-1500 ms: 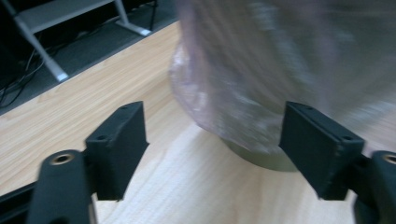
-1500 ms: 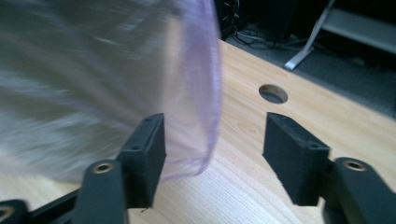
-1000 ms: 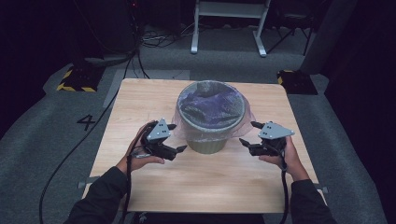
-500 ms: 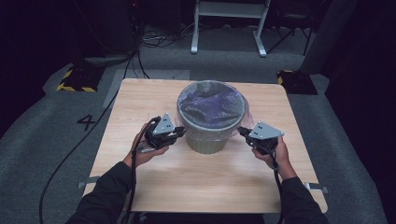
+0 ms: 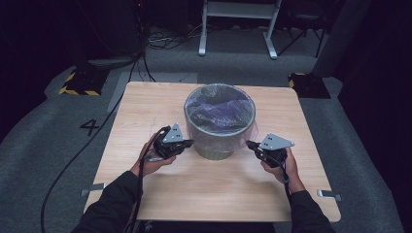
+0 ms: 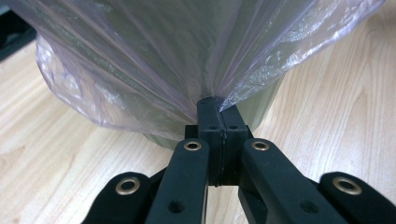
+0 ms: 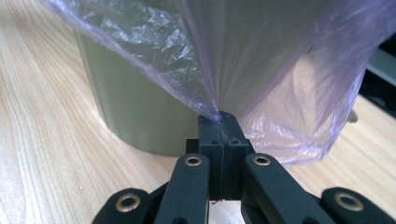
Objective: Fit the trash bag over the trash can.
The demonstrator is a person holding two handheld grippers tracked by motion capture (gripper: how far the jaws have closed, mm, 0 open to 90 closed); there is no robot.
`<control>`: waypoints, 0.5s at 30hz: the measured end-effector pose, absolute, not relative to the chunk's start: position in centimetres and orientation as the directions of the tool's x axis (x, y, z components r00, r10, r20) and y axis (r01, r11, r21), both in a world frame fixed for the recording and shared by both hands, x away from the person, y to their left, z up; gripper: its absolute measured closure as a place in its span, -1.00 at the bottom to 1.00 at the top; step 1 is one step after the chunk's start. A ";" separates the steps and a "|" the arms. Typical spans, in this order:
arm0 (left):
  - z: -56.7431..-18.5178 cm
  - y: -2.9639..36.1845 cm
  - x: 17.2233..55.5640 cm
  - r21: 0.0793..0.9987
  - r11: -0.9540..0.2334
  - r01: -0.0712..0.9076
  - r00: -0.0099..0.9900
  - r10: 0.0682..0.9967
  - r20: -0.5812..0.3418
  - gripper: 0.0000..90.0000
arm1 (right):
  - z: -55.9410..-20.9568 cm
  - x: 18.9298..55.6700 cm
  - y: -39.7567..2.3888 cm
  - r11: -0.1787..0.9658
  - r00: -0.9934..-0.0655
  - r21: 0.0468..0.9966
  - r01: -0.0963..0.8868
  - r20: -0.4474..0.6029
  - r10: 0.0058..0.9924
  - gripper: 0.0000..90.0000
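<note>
High view first: a grey-green bin [image 5: 219, 133] stands on the far half of the wooden worktop [image 5: 209, 189], near the middle across its width, lined with a thin purple-tinted plastic bag [image 5: 221, 104] whose edge is folded over the rim and hangs down the outside wall. Dark crumpled film shows inside the opening.

At about 8 o'clock from the bin, the left gripper [image 5: 190, 142] reaches in against the hanging skirt of the bag. In the left gripper view its fingers [image 6: 210, 122] are pressed together with a gathered pleat of the bag [image 6: 154, 70] pinched at their tips; the film fans upward and outward from that point, and the bin [image 6: 261, 105] shows behind it. They have just been closing onto the film.

At about 4 o'clock from the bin, the right gripper [image 5: 248, 144] meets the bag's skirt on the other side. In the right gripper view its fingers [image 7: 212, 133] are likewise pressed together, nipping a fold of the bag [image 7: 280, 70], with the bin [image 7: 140, 116] just beyond; these too have just been closing.

Around the worktop lies grey carpet [image 5: 48, 145] bearing a painted number 4 [image 5: 91, 126].
</note>
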State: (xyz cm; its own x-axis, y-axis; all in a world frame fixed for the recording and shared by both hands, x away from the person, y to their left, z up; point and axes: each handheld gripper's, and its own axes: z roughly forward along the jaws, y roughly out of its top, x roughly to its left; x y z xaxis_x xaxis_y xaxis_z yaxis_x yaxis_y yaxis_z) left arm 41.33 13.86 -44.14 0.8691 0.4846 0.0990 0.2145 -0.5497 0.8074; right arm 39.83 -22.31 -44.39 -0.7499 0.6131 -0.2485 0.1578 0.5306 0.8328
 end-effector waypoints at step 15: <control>-47.5 14.5 41.8 0.762 -0.584 0.282 0.866 0.496 0.059 1.00 | -47.1 41.2 -22.3 0.556 -0.755 0.775 0.300 -0.164 0.635 1.00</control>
State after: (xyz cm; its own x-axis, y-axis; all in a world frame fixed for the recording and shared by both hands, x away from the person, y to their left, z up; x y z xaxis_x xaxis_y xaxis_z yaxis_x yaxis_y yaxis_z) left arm 41.84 14.49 -47.45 0.8665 0.4958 0.0590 0.2820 -0.5836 0.7615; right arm 41.20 -22.33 -47.06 -0.7551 0.6349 -0.1635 0.3001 0.5565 0.7748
